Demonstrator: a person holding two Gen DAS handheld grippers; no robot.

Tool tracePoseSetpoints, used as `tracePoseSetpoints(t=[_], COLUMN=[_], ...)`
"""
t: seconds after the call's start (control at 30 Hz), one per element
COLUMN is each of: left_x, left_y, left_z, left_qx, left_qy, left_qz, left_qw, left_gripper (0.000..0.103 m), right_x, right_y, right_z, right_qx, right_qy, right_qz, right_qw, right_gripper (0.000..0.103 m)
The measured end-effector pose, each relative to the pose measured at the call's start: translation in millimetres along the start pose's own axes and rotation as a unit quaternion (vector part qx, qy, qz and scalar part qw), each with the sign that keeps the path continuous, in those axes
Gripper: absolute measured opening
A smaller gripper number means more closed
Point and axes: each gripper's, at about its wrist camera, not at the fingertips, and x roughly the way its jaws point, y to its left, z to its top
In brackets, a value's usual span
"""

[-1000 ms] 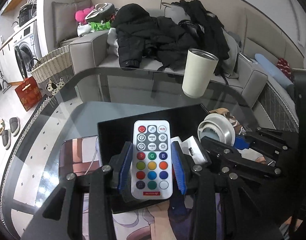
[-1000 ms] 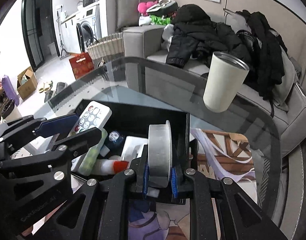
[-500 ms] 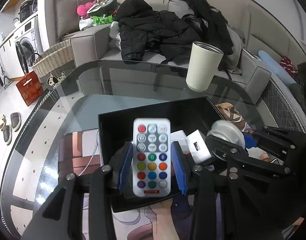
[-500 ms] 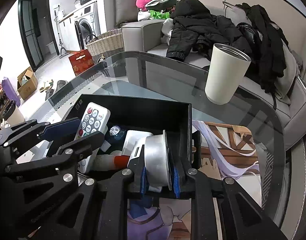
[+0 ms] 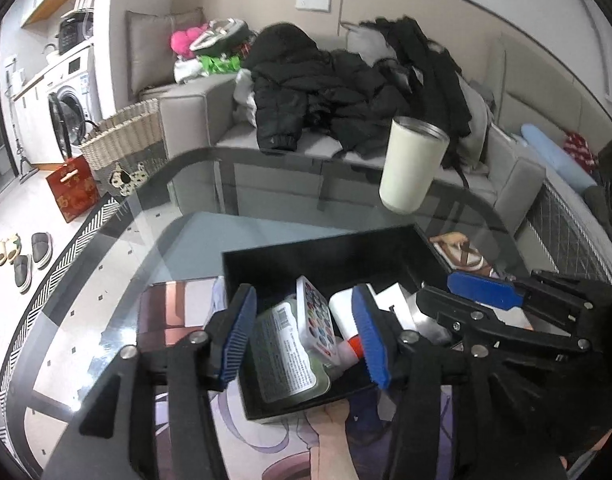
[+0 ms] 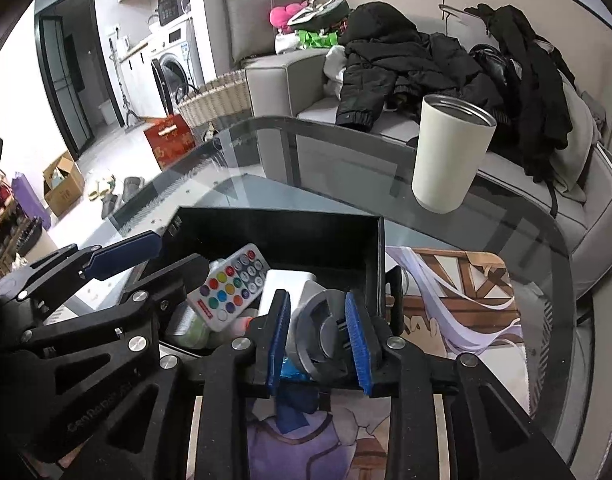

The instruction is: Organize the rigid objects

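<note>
Over the black box (image 6: 376,240) on the glass worktop (image 6: 486,240), both grippers gape empty, left gripper (image 5: 306,334) around the tilted remote (image 5: 318,322), right gripper (image 6: 317,330) around the grey tape roll (image 6: 324,330), and the propped remote could slide if nudged.

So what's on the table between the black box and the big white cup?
Nothing, in both wrist views: only bare glass table runs from the black box to the white cup.

green container (image 5: 289,356) label too blurred to read, white box (image 6: 289,284) half hidden behind tape roll (image 6: 326,332)
</note>
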Motion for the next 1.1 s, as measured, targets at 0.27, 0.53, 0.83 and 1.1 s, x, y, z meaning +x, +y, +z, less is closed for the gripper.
tracePoseSetpoints(t=[0.27, 0.53, 0.83, 1.1], left_x=[-39, -69, -109, -117], left_y=[-3, -3, -9, -16], left_z=[-11, -26, -52, -94], left_qx=[-0.004, -0.014, 0.006, 0.011], left_qy=[-0.053, -0.106, -0.191, -0.225], left_qz=[0.012, 0.053, 0.104, 0.136], left_qw=[0.9985, 0.9929, 0.9759, 0.9648], left_gripper=[0.057, 0.076, 0.100, 0.103], right_x=[-37, -82, -120, -132], right_y=[3, 4, 2, 2], right_z=[-7, -26, -57, -98], right_qx=[0.008, 0.017, 0.029, 0.024], right_qy=[-0.051, -0.122, -0.203, -0.263], right_qz=[0.023, 0.046, 0.034, -0.007], right_qw=[0.998, 0.991, 0.978, 0.965], right_gripper=[0.031, 0.070, 0.092, 0.102])
